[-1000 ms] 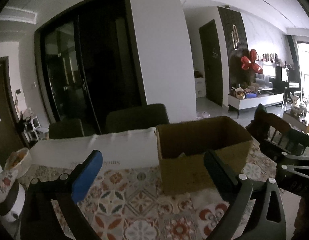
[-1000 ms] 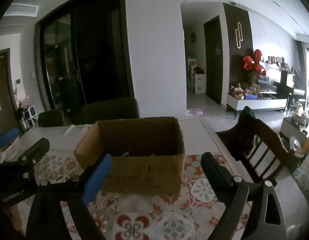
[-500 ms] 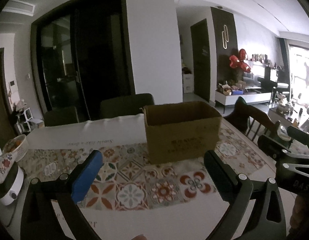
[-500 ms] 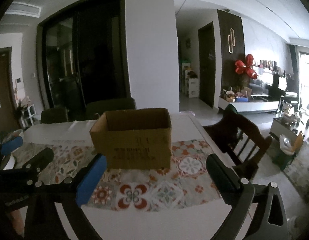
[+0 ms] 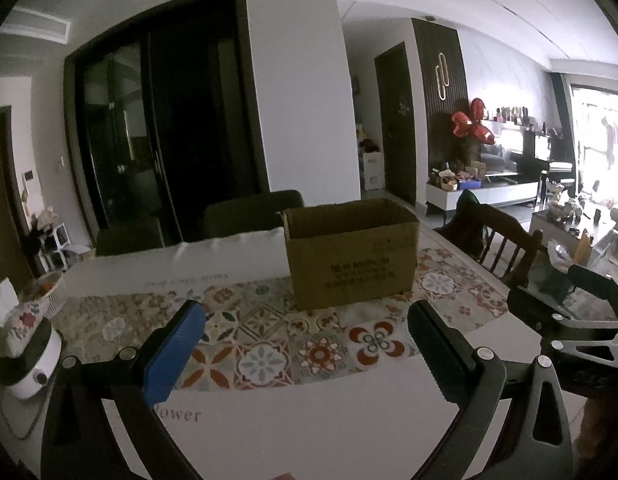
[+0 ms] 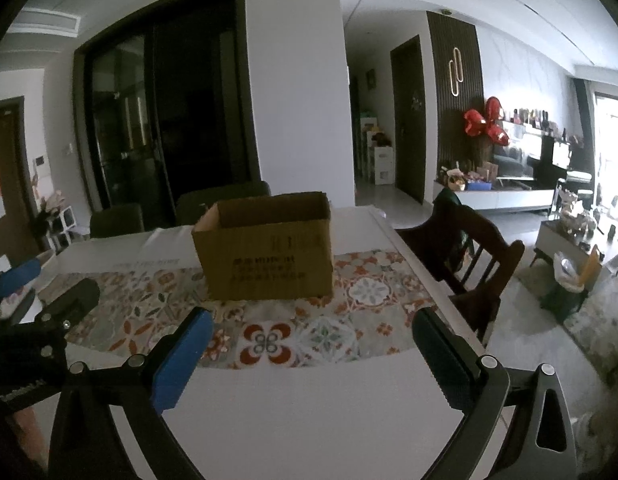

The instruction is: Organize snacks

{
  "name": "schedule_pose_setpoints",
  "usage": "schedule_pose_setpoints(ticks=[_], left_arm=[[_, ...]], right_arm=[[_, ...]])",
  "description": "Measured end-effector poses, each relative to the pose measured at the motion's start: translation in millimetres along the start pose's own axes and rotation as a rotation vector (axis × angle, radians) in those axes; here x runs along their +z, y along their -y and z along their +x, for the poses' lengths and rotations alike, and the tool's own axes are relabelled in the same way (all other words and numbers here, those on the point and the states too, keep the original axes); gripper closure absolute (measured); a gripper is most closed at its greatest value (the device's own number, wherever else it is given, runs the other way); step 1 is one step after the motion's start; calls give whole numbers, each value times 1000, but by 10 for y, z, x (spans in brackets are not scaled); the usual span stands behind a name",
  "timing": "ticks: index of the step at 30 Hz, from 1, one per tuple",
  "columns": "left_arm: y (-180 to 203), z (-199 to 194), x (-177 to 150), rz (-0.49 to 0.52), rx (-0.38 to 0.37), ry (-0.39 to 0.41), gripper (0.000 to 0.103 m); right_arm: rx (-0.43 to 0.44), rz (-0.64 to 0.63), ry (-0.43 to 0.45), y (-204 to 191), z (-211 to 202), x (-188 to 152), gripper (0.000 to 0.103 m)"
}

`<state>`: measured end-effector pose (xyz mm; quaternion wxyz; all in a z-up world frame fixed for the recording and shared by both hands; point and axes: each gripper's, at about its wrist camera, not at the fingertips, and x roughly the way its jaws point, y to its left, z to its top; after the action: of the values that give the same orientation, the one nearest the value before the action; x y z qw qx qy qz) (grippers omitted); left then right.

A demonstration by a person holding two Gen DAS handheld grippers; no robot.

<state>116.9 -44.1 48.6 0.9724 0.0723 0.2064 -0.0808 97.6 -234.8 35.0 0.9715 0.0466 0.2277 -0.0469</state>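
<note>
An open brown cardboard box stands on the patterned table runner; it also shows in the right wrist view. Its inside is hidden from this height. My left gripper is open and empty, held above the table's near edge, well short of the box. My right gripper is open and empty too, likewise back from the box. The right gripper shows at the right of the left wrist view, and the left gripper at the left of the right wrist view. No snacks are in view.
A white appliance with a floral cloth and a small basket sit at the table's left end. Dark chairs stand behind the table. A wooden chair stands at the right side. The white table lies below the grippers.
Both grippers have drawn back and away from the box, which now looks smaller and farther. More of the near white table shows. Both stay open and empty.
</note>
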Motion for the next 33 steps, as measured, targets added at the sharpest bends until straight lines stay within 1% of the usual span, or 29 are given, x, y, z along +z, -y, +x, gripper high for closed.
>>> schedule_pose_setpoints(ticks=[3, 12, 28, 33], left_arm=[[2, -55, -51, -14, -6, -16, 0], [27, -152, -117, -15, 2, -22, 0], [18, -147, -132, -16, -2, -20, 0], [11, -140, -133, -20, -14, -25, 0]], right_arm=[[6, 7, -5, 19, -66, -50, 2], [20, -2, -16, 11, -181, -153, 2], [14, -5, -6, -8, -240, -159, 2], [14, -6, -3, -11, -265, -141, 2]])
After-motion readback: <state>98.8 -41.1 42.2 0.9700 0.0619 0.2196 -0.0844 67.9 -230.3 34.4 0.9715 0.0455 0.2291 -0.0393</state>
